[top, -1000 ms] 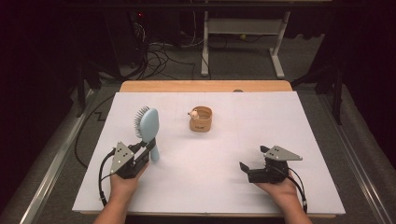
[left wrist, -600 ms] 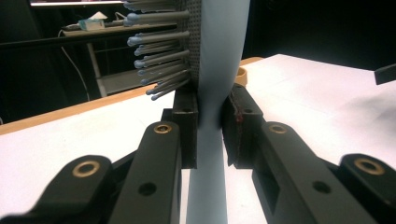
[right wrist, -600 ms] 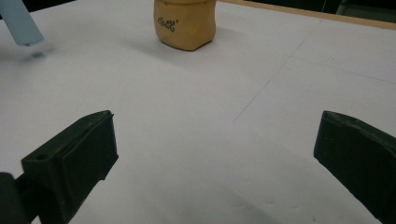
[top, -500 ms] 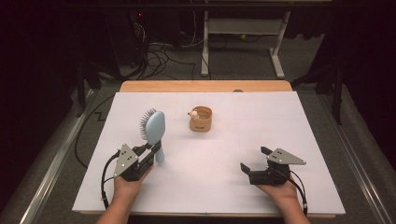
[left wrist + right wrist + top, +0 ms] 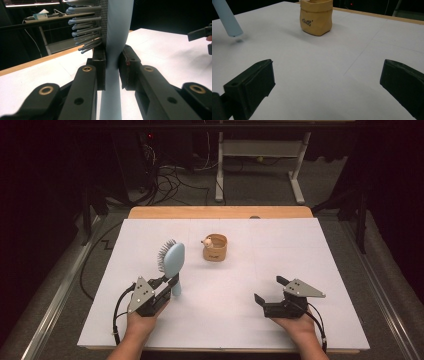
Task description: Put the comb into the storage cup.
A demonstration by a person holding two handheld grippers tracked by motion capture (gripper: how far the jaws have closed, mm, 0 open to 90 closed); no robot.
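High view: white table (image 5: 225, 330) runs across the middle of the frame, wooden edge along its far side, dark floor and cables beyond. Lower left, the left gripper (image 5: 169, 281) held in a hand (image 5: 137, 327), jaws pinching the handle of a light blue hairbrush (image 5: 172, 262); brush head raised toward upper centre-left, bristles facing left, handle end just off or at the sheet, cannot tell which. Centre, slightly above the middle, a small tan pouch (image 5: 215, 247) stands upright with something pale poking from its top. Lower right, the right gripper (image 5: 270, 290) in the other hand (image 5: 297, 327), jaws spread, nothing between them. Left gripper view: both black jaws pressed on the blue handle (image 5: 112, 50) at mid-frame; bristles (image 5: 83, 30) stick out to the upper left. Right gripper view: jaws wide apart at the lower corners, bare white surface between; tan pouch (image 5: 316, 17) top centre, printed mark on its side; blue handle tip (image 5: 228, 20) upper left, hanging just above its shadow.
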